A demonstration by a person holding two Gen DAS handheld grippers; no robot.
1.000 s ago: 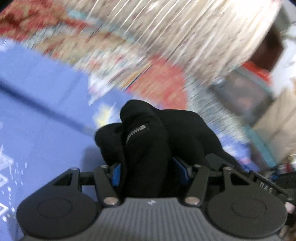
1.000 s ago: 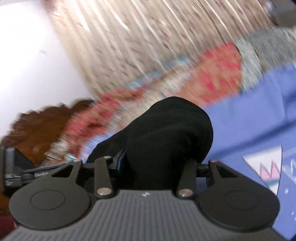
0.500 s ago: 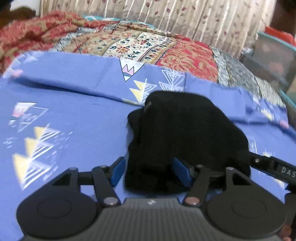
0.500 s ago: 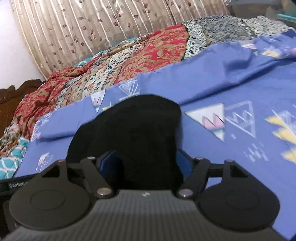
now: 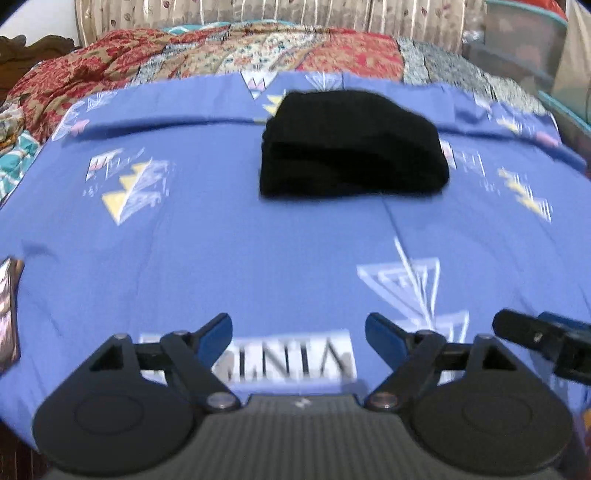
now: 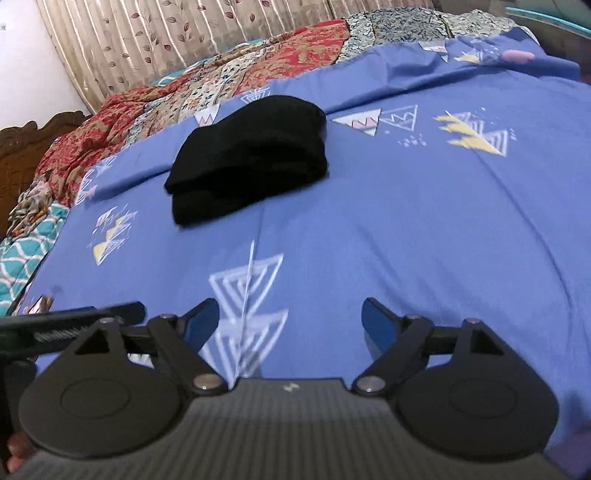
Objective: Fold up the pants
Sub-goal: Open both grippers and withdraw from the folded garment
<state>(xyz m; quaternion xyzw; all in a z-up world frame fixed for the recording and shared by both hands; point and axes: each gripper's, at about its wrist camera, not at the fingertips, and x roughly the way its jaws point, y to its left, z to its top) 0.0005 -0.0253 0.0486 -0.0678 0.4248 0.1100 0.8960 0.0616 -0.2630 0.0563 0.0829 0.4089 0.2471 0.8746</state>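
Observation:
The black pants [image 5: 351, 147] lie folded in a compact stack on the blue patterned bedsheet [image 5: 258, 251], far from both grippers. They also show in the right wrist view [image 6: 251, 155]. My left gripper [image 5: 298, 332] is open and empty, low over the sheet near the bed's front edge. My right gripper [image 6: 288, 317] is open and empty, also well back from the pants. Part of the right gripper shows at the right edge of the left wrist view [image 5: 546, 339].
A red and multicoloured patterned quilt [image 5: 229, 51] lies bunched behind the sheet. A curtain [image 6: 166, 33] hangs behind the bed. A dark wooden headboard [image 6: 26, 144] stands at the left. A clear storage bin [image 5: 524, 40] is at the far right.
Both grippers laid the folded pants down on the sheet, opened, and pulled back toward the bed's front edge. The pants now lie free.

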